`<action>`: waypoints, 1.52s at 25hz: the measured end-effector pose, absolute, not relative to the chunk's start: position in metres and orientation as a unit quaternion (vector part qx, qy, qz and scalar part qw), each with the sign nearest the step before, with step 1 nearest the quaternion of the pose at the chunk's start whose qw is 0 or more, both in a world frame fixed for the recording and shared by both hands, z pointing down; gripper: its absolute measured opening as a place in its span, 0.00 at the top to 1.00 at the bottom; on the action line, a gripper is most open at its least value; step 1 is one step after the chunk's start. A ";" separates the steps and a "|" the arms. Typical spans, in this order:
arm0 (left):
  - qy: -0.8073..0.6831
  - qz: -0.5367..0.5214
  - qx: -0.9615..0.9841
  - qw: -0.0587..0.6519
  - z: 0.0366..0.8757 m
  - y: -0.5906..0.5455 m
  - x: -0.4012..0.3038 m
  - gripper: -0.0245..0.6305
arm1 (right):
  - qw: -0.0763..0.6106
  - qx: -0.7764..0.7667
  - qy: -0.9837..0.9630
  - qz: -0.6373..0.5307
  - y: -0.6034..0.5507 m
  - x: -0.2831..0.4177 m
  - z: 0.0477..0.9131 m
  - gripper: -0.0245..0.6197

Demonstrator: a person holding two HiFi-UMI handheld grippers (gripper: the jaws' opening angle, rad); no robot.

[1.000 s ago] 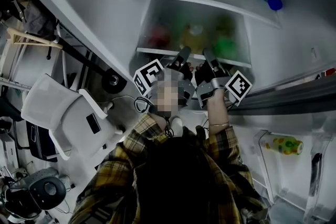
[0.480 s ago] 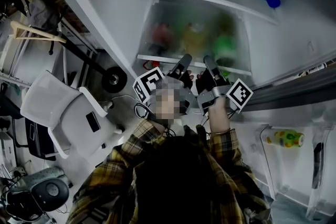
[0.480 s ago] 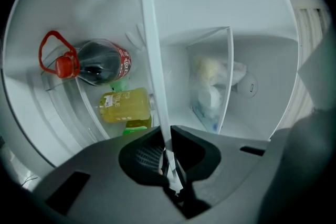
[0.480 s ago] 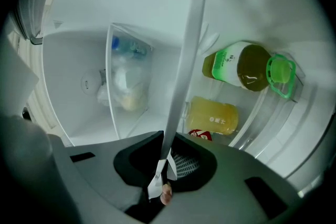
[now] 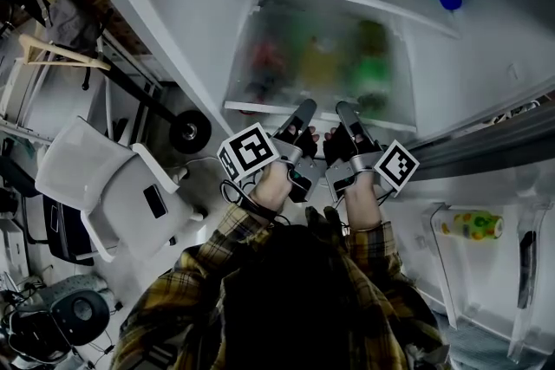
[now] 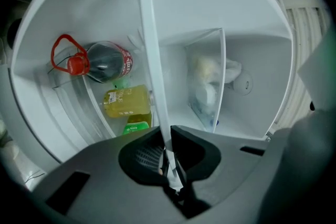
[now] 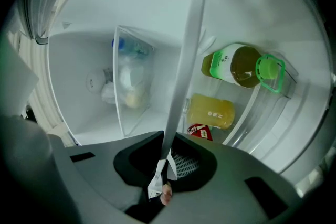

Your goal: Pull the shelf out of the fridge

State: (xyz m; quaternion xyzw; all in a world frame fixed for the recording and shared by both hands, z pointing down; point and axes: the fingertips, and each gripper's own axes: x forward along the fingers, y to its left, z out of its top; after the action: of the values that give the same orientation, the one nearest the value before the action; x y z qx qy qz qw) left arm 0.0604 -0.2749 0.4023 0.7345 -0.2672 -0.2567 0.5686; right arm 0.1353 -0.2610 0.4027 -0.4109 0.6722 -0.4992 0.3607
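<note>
You are in the pulling step. The left gripper [image 5: 303, 108] and the right gripper [image 5: 344, 110] are each clamped on the front edge of the shelf [image 5: 260, 107], side by side at the mouth of the fridge [image 5: 486, 48]. The shelf lies flat, low in the fridge, with bottles [image 6: 126, 101] under it. Its long axis runs across the fridge from wall to wall, and its front edge faces you. I think the next move needs an even, level pull out of the fridge with both hands, so that it does not jam.
</note>
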 end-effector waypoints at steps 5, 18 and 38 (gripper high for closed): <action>-0.255 -0.264 0.730 0.576 0.397 -0.262 0.061 0.90 | 0.353 -0.411 0.680 -0.494 -0.249 0.133 0.400 0.88; -0.229 -0.273 0.715 0.602 0.389 -0.221 0.057 0.90 | 0.352 -0.411 0.681 -0.494 -0.210 0.124 0.397 0.87; -0.246 -0.241 0.715 0.609 0.400 -0.188 0.050 0.90 | 0.337 -0.415 0.692 -0.485 -0.178 0.120 0.399 0.87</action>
State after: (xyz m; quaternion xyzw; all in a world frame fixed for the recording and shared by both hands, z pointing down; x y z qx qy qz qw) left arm 0.0498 -0.1877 0.4002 0.7149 -0.2464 -0.2405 0.6086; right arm 0.1200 -0.1782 0.3993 -0.4147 0.6924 -0.4847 0.3372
